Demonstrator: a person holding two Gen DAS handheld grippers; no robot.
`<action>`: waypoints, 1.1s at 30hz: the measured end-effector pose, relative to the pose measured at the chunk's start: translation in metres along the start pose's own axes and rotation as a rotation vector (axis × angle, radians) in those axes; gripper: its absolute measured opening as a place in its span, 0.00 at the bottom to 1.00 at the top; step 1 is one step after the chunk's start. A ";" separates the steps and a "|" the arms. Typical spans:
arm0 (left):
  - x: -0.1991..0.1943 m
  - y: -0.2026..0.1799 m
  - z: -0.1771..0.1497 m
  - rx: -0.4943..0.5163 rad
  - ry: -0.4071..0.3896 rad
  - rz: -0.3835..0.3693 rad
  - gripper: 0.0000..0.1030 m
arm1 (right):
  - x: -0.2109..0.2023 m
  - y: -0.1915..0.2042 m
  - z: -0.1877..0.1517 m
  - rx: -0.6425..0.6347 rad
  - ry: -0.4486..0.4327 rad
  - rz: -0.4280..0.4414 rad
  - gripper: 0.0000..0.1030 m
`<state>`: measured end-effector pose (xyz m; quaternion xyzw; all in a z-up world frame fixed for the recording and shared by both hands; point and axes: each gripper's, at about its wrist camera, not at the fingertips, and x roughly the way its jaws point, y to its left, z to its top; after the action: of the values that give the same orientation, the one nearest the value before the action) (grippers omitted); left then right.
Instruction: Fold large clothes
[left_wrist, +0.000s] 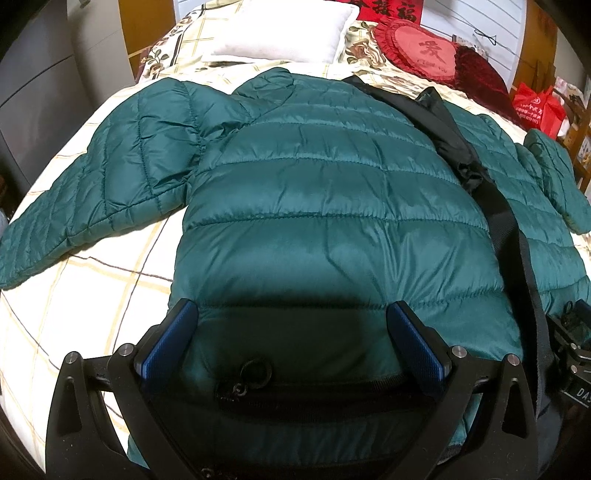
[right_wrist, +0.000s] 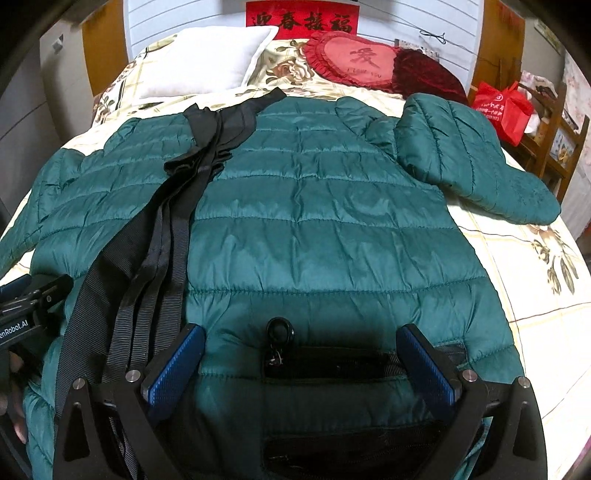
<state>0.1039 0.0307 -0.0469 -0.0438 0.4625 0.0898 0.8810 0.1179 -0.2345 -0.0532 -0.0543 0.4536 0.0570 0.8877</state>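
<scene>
**Green puffer jacket laid out on bed, both grippers poised at its hem**

A dark green quilted puffer jacket (left_wrist: 332, 206) lies spread flat across a bed with a cream plaid and floral cover (left_wrist: 74, 295), filling the centre of both wrist views, collar toward the white pillow (left_wrist: 288, 33) at the top of the frame. The left gripper (left_wrist: 291, 339) and right gripper (right_wrist: 301, 365) hover over the hem at the bottom, blue-padded fingers (left_wrist: 173, 343) spread wide and holding nothing. One sleeve (left_wrist: 85, 192) reaches to the left edge; the other (right_wrist: 469, 155) lies bent at upper right. A black webbing strap (right_wrist: 155, 240) trails diagonally over the jacket. A clean fold likely means clearing that strap first, then pinching each hem corner evenly, since the slick, puffy fabric may slip or bunch
</scene>
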 end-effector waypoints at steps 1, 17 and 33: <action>0.000 0.000 0.000 0.000 0.001 0.002 1.00 | 0.000 0.000 0.000 0.001 -0.002 -0.002 1.00; -0.006 0.006 0.003 -0.023 -0.006 -0.028 1.00 | 0.000 0.000 0.000 0.008 -0.010 -0.007 1.00; -0.059 0.297 -0.003 -0.440 -0.065 0.220 1.00 | -0.155 -0.021 -0.024 -0.036 -0.464 0.054 1.00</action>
<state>0.0094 0.3145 0.0018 -0.1812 0.4053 0.2851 0.8495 0.0119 -0.2667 0.0598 -0.0434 0.2374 0.0999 0.9653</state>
